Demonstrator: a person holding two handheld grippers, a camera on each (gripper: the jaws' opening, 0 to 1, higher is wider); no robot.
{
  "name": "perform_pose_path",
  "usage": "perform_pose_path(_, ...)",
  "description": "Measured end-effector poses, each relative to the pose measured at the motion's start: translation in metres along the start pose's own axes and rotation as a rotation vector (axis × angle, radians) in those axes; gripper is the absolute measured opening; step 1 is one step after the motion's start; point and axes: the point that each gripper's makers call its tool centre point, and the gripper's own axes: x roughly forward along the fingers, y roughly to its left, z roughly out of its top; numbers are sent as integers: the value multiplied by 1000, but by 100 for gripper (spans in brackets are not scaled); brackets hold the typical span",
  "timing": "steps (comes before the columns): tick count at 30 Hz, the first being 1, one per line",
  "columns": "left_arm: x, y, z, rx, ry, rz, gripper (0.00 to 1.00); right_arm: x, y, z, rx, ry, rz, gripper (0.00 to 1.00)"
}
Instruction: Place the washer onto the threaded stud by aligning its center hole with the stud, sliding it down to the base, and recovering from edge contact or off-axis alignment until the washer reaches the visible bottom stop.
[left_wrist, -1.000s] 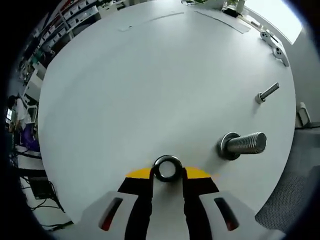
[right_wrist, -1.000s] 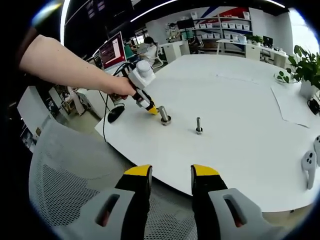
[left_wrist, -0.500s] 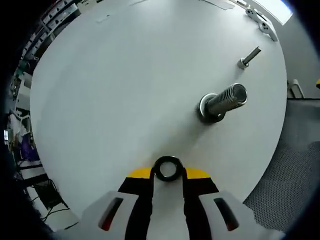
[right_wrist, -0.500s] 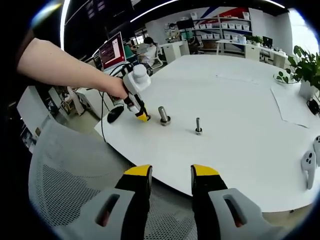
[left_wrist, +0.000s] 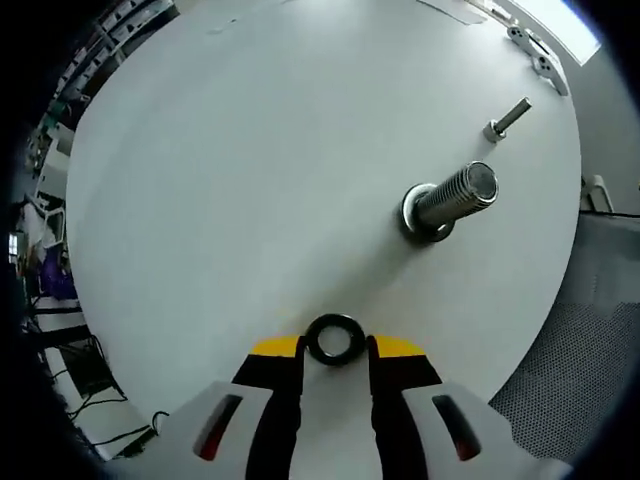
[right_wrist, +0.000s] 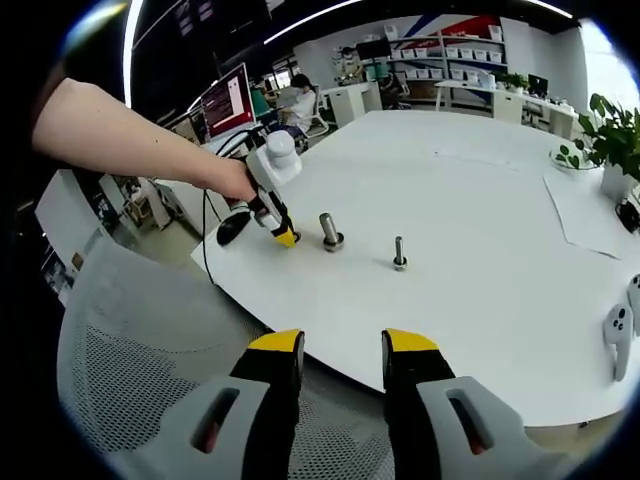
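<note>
In the left gripper view, a dark metal washer (left_wrist: 335, 340) sits clamped between the yellow-tipped fingers of my left gripper (left_wrist: 335, 347), just above the white table (left_wrist: 250, 170). The large threaded stud (left_wrist: 450, 198) stands on its round base up and to the right of the washer, well apart from it. In the right gripper view, my right gripper (right_wrist: 342, 352) is open with nothing between its fingers, hanging over a mesh chair. Far ahead, the left gripper (right_wrist: 282, 237), held by a person's hand, hovers just left of the large stud (right_wrist: 329, 231).
A thinner bolt (left_wrist: 507, 118) (right_wrist: 399, 254) stands upright beyond the large stud. A grey mesh chair (right_wrist: 130, 390) sits at the table's near edge. Potted plant (right_wrist: 610, 135), papers (right_wrist: 590, 215) and a white controller (right_wrist: 618, 340) lie at the right. A black mouse (right_wrist: 232, 228) rests near the hand.
The left gripper's camera has shifted slightly, so the stud sits a little farther up and right. In the right gripper view the left gripper holds nearly the same spot beside the stud.
</note>
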Motion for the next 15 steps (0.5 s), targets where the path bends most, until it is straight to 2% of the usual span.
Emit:
perform_pose_path(4,0,3,1,-45,-17,-6,23,0,1,0,-1,0,3,34)
perform_pose_path(9,1,2,2,-33,-14,5,22,0,0,1,3,-3,2,34)
perform_pose_path(13,0,2,1,-56,-20,-1,20,0,0,0,0,1,2,34)
perform_pose_path(15,-1,1,1,-27,-16,-3,20,0,0,1,1,-2,2,34)
